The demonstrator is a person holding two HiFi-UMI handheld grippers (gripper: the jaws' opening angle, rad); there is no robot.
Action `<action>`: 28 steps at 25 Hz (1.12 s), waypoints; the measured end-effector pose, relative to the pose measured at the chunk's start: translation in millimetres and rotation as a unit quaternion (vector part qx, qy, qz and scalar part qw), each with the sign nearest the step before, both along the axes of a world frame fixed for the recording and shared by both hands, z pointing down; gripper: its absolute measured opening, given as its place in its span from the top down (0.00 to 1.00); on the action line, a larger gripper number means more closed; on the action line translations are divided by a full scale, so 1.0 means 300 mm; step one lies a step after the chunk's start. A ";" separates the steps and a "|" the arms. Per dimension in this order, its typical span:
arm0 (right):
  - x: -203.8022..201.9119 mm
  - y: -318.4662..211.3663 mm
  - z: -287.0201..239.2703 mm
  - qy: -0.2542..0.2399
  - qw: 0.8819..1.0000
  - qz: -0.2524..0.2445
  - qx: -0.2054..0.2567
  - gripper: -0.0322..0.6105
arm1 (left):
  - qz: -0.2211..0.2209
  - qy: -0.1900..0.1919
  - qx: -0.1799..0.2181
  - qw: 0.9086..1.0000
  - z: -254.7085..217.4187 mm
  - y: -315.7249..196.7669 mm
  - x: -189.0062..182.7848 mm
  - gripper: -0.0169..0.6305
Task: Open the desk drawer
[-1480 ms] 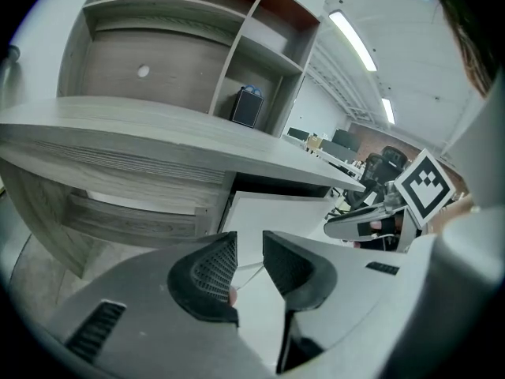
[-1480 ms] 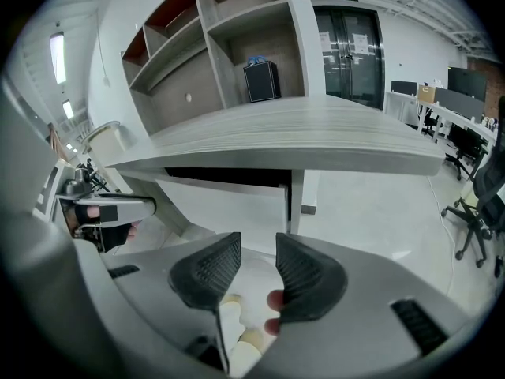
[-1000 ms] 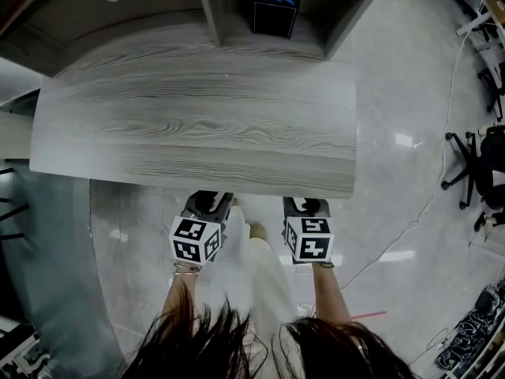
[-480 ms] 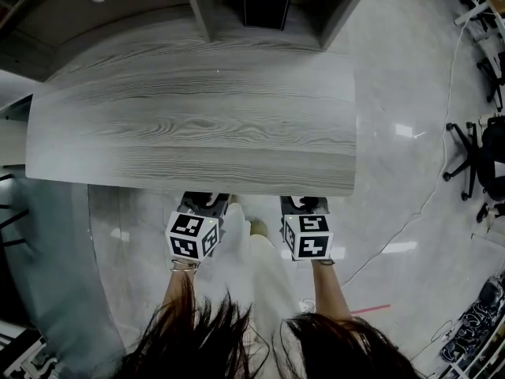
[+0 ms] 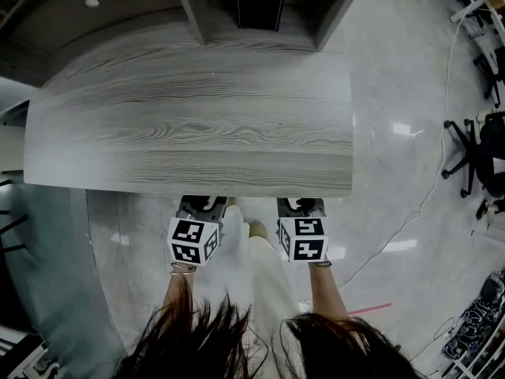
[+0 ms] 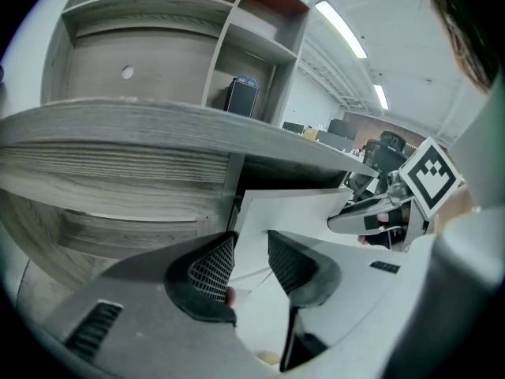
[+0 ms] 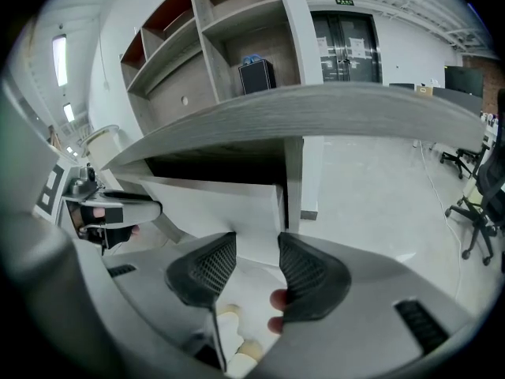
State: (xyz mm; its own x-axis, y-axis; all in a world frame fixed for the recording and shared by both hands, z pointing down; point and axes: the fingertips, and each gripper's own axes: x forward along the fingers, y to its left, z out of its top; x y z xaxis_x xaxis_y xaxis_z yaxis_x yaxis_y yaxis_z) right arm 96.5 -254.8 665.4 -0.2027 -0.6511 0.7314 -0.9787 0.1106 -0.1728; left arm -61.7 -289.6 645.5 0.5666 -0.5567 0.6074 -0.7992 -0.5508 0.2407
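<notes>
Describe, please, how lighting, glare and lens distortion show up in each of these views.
Head view: fisheye bows the edges of the desk top, and bright glare patches sit on the glossy floor. Left gripper view: ceiling light strips blow out, corners vignette black. Right gripper view: the desk edge curves strongly, and the recess under it is in deep shadow.

I hold both grippers side by side just ahead of me, forearms (image 5: 180, 294) roughly parallel, both tilted forward and down, marker cubes (image 5: 194, 241) facing up. My left gripper (image 6: 251, 253) has just been opening; its jaws stand apart with nothing between the pads. My right gripper (image 7: 257, 257) has just been opening too, and grips nothing.
</notes>
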 end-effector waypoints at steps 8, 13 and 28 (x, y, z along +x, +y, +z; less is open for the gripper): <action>0.001 -0.002 -0.001 0.001 1.000 0.002 0.002 0.70 | -0.003 -0.003 0.002 1.000 0.001 0.000 0.000 0.77; -0.007 0.011 -0.005 -0.004 1.000 0.004 -0.002 0.70 | -0.003 -0.001 0.001 1.000 0.001 0.016 -0.001 0.77; -0.011 0.078 0.000 0.005 1.000 -0.001 -0.006 0.70 | -0.011 0.004 -0.002 1.000 -0.003 0.090 -0.015 0.77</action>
